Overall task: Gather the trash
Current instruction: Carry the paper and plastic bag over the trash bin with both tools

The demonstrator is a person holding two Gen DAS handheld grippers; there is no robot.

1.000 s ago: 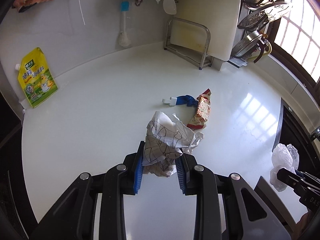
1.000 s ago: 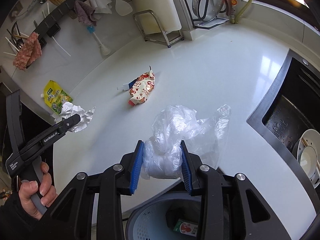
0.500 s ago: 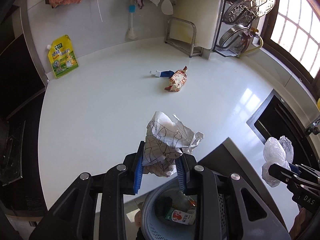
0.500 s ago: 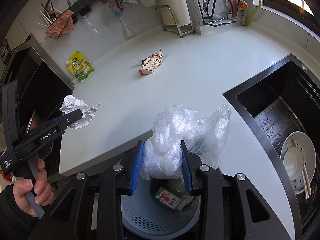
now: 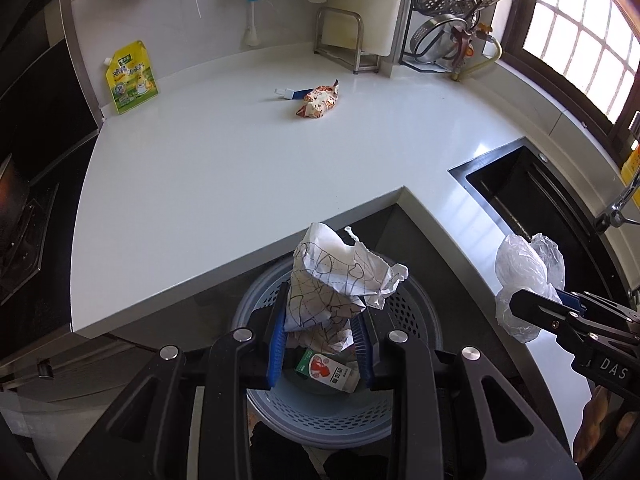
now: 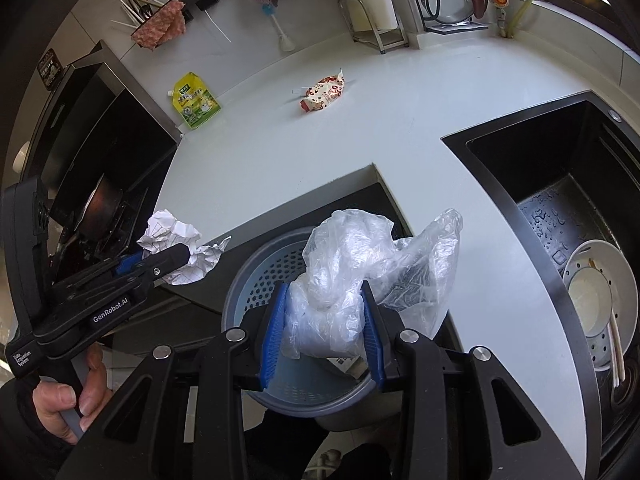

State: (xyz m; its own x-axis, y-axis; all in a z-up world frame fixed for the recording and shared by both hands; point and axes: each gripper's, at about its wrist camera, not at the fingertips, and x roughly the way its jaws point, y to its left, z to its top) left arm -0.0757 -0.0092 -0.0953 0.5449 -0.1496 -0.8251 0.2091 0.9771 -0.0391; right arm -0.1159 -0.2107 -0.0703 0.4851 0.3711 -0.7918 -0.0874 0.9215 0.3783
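Paper (image 5: 332, 280) sits clenched in the left claw (image 5: 320, 340) over the bin (image 5: 416, 312); right claw (image 6: 324, 332) grasps a bag (image 6: 352, 264) — release both squarely above the opening, clear of the surface (image 5: 240, 184).

Your crumpled paper (image 5: 336, 280) covering much of the bin (image 5: 416, 312) and part of the carton (image 5: 328, 372) inside, your plastic bag (image 6: 352, 280) hiding the bin's contents, pouch (image 6: 196, 104) print too small to read
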